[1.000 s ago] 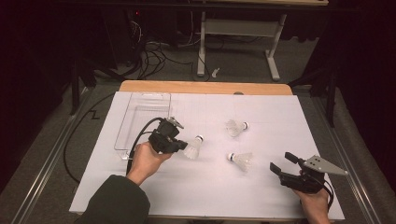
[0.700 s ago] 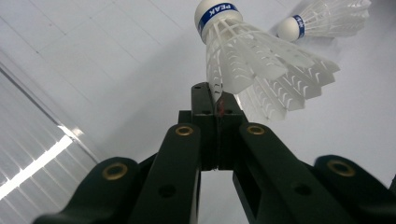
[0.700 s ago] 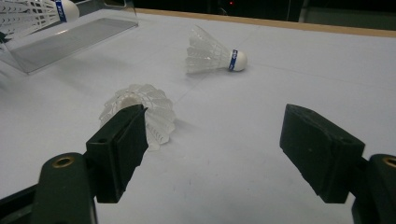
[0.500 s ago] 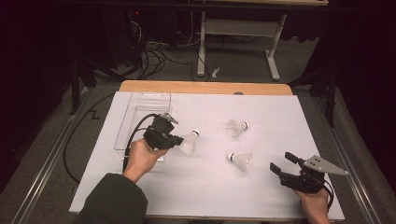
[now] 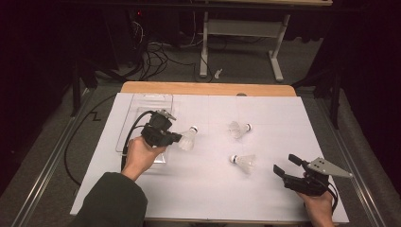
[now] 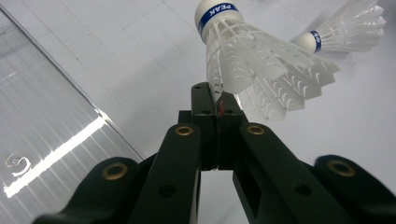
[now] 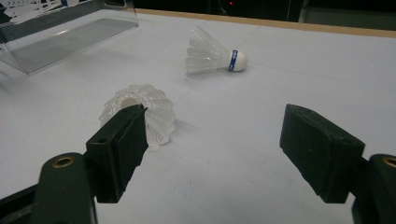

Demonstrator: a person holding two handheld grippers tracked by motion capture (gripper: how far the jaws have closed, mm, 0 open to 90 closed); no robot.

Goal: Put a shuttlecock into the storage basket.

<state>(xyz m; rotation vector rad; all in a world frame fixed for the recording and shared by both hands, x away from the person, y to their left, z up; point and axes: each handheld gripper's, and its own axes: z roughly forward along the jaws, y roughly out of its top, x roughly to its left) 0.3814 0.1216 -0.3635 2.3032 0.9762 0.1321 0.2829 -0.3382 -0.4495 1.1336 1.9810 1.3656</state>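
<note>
My left gripper [image 5: 178,138] is shut on the feather skirt of a white shuttlecock [image 5: 189,138] and holds it just above the white mat, beside the clear tray [image 5: 146,106]. In the left gripper view the jaws [image 6: 217,100] meet on a feather edge, and the shuttlecock [image 6: 243,56] points its blue-banded cork up and away. Two more shuttlecocks lie on the mat, one farther off [image 5: 239,128] and one nearer [image 5: 242,162]. My right gripper [image 5: 285,164] stands open at the front right, with the nearer shuttlecock [image 7: 140,109] ahead of its left jaw and apart from it.
The clear plastic tray [image 7: 56,42] sits at the mat's left. A wooden table edge [image 5: 208,88] runs along the far side. Beyond the held one in the left gripper view lies another shuttlecock [image 6: 345,30]. A black cable [image 5: 130,137] trails from the left gripper.
The left gripper has lifted the held shuttlecock slightly and drifted a little toward the far left. The right gripper has stayed where it was.
</note>
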